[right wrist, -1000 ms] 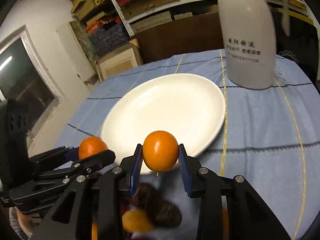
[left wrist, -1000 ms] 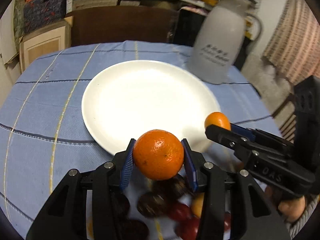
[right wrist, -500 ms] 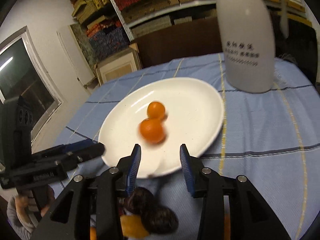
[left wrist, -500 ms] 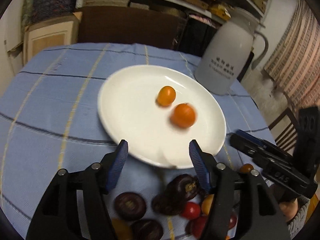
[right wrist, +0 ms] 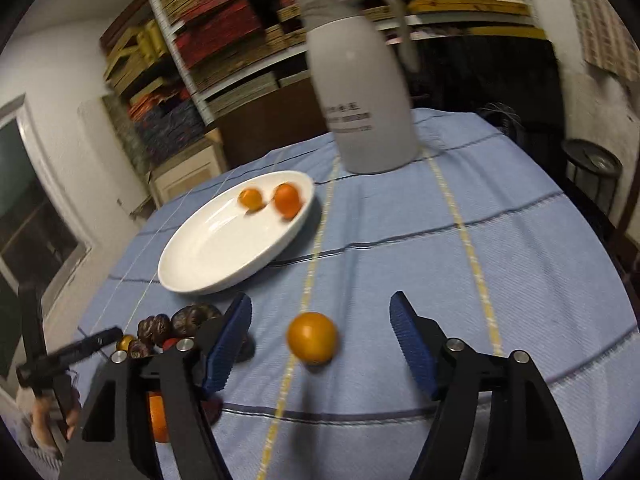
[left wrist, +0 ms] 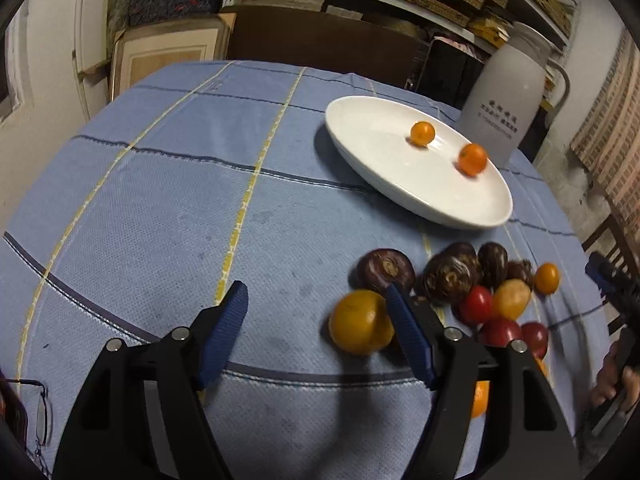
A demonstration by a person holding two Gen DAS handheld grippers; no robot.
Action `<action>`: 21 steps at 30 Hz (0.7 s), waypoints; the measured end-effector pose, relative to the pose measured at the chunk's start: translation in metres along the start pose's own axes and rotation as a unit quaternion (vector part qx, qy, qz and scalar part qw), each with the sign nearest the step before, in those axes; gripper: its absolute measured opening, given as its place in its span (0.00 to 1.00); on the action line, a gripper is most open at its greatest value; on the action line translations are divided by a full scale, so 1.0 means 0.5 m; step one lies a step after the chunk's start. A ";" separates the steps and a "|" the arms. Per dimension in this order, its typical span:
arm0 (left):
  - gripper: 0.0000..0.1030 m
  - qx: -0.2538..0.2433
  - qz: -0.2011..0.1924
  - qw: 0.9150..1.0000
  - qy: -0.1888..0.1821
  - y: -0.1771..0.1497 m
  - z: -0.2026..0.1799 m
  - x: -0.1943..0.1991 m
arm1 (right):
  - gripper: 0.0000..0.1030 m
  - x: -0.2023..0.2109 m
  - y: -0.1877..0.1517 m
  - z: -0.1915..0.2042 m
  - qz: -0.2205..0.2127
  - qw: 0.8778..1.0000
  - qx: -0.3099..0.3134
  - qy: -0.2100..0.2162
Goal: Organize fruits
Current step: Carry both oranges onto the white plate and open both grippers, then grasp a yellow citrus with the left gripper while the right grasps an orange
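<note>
Sitting in the white plate (left wrist: 424, 196) are two small oranges (left wrist: 422, 133), apart from each other, one nearer the far rim, the other (left wrist: 472, 159) toward the plate's right side by the grey jug (left wrist: 504, 116). In right wrist view they sit close together (right wrist: 250, 198) (right wrist: 287, 200) at the plate's (right wrist: 216, 264) far end, jug (right wrist: 360, 92) behind. Both grippers are well back from the plate, nothing betw their fingers.

Left gripper (left wrist: 316, 320): jaws spread wide, empty. A yellow-orange fruit (left wrist: 360, 327) lies on the blue tablecloth (left wrist: 168, 200) just inside its right finger (left wrist: 408, 332), touching or nearly so, can't tell which. Rest of the pile is right of that finger: dark brown chestnut-like fruits (left wrist: 386, 272), red cherry tomatoes (left wrist: 475, 305), a yellow one (left wrist: 511, 299), a small orange one (left wrist: 547, 278). Eyeglasses (left wrist: 40, 412) at lower left edge of cloth.

Right gripper (right wrist: 320, 340): jaws also wide apart, empty. An orange fruit (right wrist: 312, 337) lies on the cloth (right wrist: 500, 248) betw the fingers, nearer the left one, not gripped. Dark fruits (right wrist: 192, 318) cluster left of its left finger (right wrist: 228, 344). The left gripper (right wrist: 68, 356) shows blurred at the far left of this view; the right gripper (left wrist: 612, 280) shows at the right edge of the left wrist view
</note>
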State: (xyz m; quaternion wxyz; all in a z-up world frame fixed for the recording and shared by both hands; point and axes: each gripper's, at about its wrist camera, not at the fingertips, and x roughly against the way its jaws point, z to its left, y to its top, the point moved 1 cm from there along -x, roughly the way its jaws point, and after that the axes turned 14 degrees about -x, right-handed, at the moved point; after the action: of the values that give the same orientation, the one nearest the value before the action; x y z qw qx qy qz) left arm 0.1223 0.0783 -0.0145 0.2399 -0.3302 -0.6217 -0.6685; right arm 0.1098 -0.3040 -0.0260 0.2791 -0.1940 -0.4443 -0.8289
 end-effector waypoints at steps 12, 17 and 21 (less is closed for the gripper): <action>0.70 -0.030 0.027 0.999 0.007 -0.032 -0.029 -0.006 | 0.71 0.002 -0.025 -0.008 0.022 1.000 0.011 -0.010; 0.68 -0.031 0.018 0.999 -0.002 -0.028 -0.022 -0.013 | 0.72 0.002 -0.023 -0.008 0.023 1.000 0.008 -0.010; 0.46 -0.044 0.025 0.998 -0.031 -0.022 -0.036 -0.033 | 0.72 -0.005 -0.025 -0.009 0.033 0.999 0.007 -0.009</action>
State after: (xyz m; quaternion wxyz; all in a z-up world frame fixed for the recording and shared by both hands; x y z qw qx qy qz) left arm 0.1227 0.0603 -0.0343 0.2227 -0.3767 -0.5900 -0.6785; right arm 0.1037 -0.3014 -0.0377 0.3037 -0.2139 -0.4457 -0.8145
